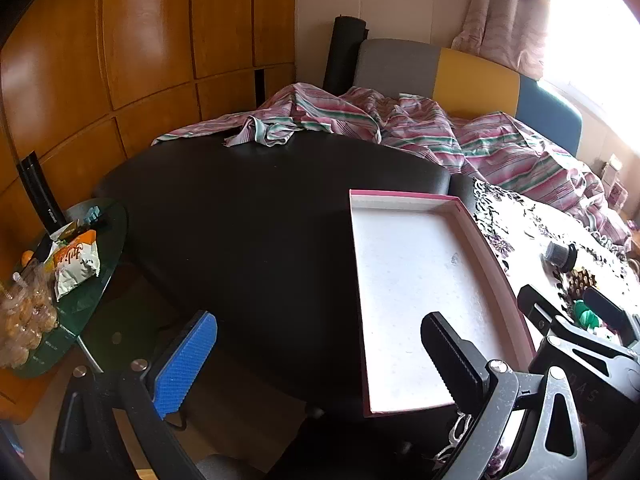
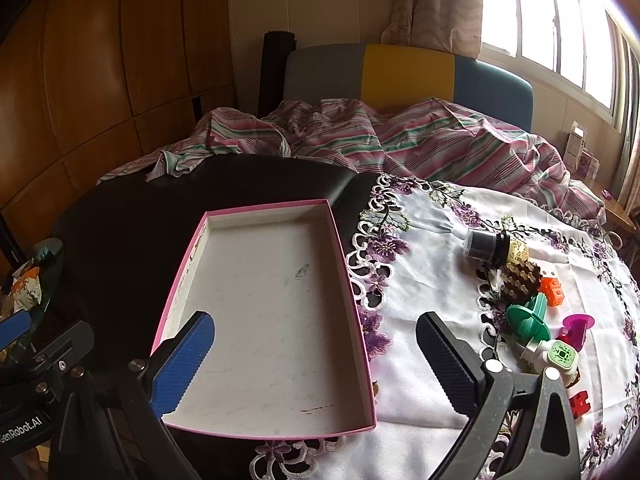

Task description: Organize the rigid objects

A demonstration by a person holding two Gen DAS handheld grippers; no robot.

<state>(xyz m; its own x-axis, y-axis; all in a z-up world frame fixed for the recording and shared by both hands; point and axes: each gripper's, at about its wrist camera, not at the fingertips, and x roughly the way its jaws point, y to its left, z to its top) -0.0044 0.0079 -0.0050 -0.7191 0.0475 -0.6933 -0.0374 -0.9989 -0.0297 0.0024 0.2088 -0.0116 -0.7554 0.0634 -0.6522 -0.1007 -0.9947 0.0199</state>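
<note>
Pink-edged cardboard forms the shallow box (image 2: 264, 312), which lies open-side up and empty on the desk (image 2: 132, 216), half on the bare black top and half against the edge of the white embroidered cloth (image 2: 432, 240). Its placement beside the cloth is judged deliberate: the container sits just left of the loose items, so each transfer is short. The rigid objects are gathered in a loose cluster on the cloth, well right of the box: a dark cylindrical jar (image 2: 486, 246) on its side, a brown studded piece (image 2: 520, 280), an orange block (image 2: 552, 292), a green flanged part (image 2: 528, 318), a magenta flanged part (image 2: 576, 326), a white piece with a green face (image 2: 556, 356) and a red bit (image 2: 578, 404) near the lower edge. None is in the box, so sorting is judged not yet begun. The left gripper (image 1: 320, 360) is held over the black top at the box's left side, jaws spread fully and empty; it is judged placed to steady the box if needed. The right gripper (image 2: 316, 364) is held above the box's near right corner, angled downward, jaws likewise wide apart with nothing between them. A reach rightward to the cluster is judged the next requirement; the jar may roll when touched.
</note>
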